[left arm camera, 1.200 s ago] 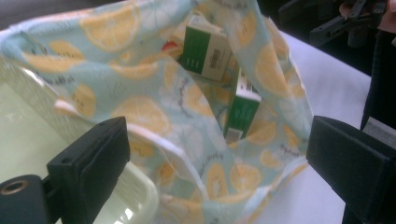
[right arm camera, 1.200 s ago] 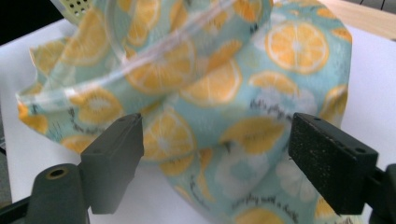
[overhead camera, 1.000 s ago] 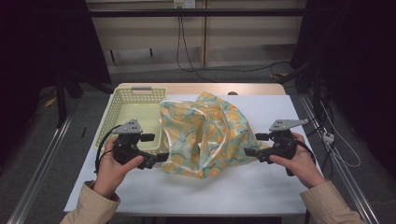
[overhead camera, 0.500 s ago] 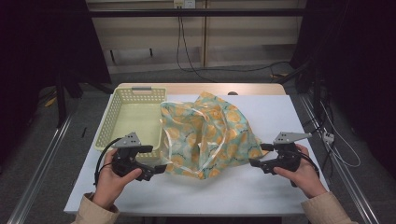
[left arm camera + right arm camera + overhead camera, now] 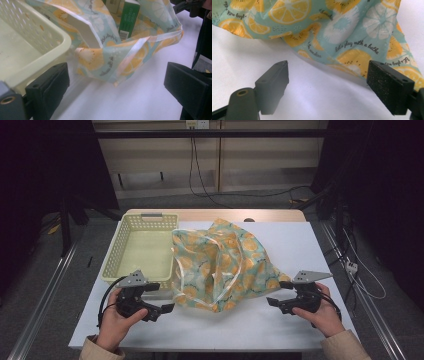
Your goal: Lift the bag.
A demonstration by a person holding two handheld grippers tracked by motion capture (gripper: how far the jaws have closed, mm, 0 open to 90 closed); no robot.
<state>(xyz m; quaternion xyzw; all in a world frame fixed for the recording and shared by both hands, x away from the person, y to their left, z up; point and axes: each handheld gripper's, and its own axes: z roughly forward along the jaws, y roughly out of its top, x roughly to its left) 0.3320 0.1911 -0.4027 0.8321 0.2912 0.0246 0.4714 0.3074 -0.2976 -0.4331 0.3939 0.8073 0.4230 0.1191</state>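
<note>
Both grippers (image 5: 167, 308) (image 5: 270, 301) lower, nearer the person.

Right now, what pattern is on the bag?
Teal bag printed with orange and white citrus slices; clearest in the right gripper view.

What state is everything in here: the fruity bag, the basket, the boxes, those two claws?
Bag: lying slumped on the table, mouth open toward the left claw, held by neither claw.
Green box: standing inside the bag.
Basket: upright beside the bag, nothing visible inside.
Left claw: open, holding nothing, near the bag's edge.
Right claw: open, holding nothing, just short of the bag.
</note>
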